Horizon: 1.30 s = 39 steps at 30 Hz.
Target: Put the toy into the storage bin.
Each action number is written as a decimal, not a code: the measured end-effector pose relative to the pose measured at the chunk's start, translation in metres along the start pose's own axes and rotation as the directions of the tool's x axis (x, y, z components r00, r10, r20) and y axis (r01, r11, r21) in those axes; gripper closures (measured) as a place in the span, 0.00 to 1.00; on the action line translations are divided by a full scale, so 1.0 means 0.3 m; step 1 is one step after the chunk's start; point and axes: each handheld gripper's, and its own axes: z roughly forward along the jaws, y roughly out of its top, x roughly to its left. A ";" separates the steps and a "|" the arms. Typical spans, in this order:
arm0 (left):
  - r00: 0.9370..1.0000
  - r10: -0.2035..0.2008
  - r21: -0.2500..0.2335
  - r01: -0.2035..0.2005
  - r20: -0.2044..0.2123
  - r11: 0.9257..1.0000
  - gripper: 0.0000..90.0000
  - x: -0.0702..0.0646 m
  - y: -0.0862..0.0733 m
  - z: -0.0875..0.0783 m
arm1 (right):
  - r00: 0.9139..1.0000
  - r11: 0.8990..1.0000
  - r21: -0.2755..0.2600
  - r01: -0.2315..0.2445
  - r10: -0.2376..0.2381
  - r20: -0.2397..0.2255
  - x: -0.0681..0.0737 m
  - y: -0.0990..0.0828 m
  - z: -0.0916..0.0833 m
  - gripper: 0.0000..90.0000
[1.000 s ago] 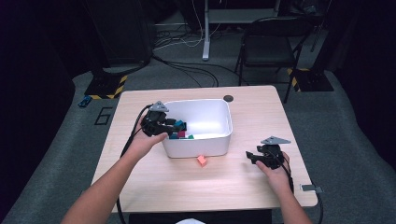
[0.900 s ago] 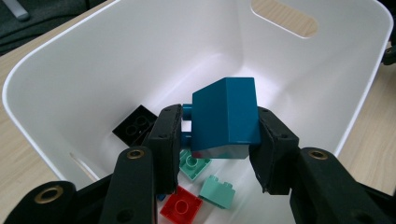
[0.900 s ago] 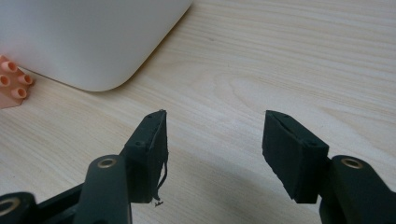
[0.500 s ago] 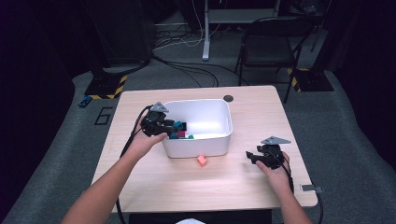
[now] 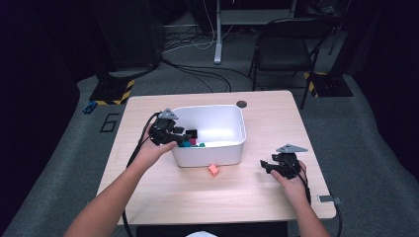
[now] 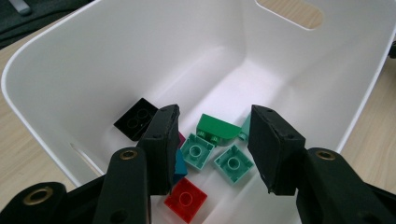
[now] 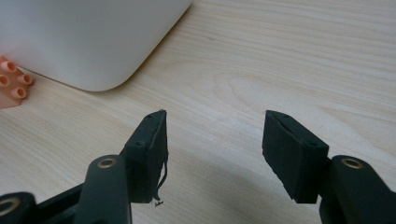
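Left gripper view: no readable markings. Your left gripper [image 6: 212, 149] hangs over the white bin [image 6: 93, 60], jaws just opened wider, nothing clamped; the mint bricks [image 6: 233, 163] lie below the gap. Right gripper [image 7: 212, 149] is spread, empty, near the orange brick [image 7: 11, 81].

The left gripper [image 5: 184, 132] hangs over the white bin [image 5: 225, 154], its jaws just opening. 1 orange block [image 5: 213, 169] lies on the table [image 5: 276, 123] beside it.

A dim lab or studio. Cables [image 5: 197, 74] trail over grey carpet past hazard-taped stand bases [image 5: 112, 92]. A folding chair [image 5: 281, 54] waits beyond the table's [image 5: 163, 192] far edge.
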 end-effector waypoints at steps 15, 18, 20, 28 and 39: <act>0.997 0.053 -0.075 -0.048 0.055 0.996 0.59 -0.081 0.003 -0.089 | 1.000 1.000 0.002 0.004 -0.004 0.002 0.001 0.000 0.000 0.45; 0.995 0.073 -0.084 -0.067 0.068 0.994 0.59 -0.106 0.002 -0.103 | 1.000 1.000 0.001 0.002 -0.002 0.002 0.001 0.000 0.001 0.45; 0.993 0.093 -0.087 -0.087 0.074 0.992 0.59 -0.124 0.001 -0.109 | 1.000 1.000 -0.002 -0.001 0.001 0.001 0.001 0.000 0.001 0.45; 0.985 0.135 -0.096 -0.124 0.109 0.988 0.60 -0.195 -0.019 -0.102 | 1.000 1.000 -0.005 -0.003 0.003 0.002 0.002 0.001 -0.002 0.45; 0.977 0.164 -0.073 -0.155 0.137 0.985 0.60 -0.253 -0.057 -0.058 | 1.000 1.000 -0.006 -0.002 0.002 0.004 0.000 0.001 -0.003 0.45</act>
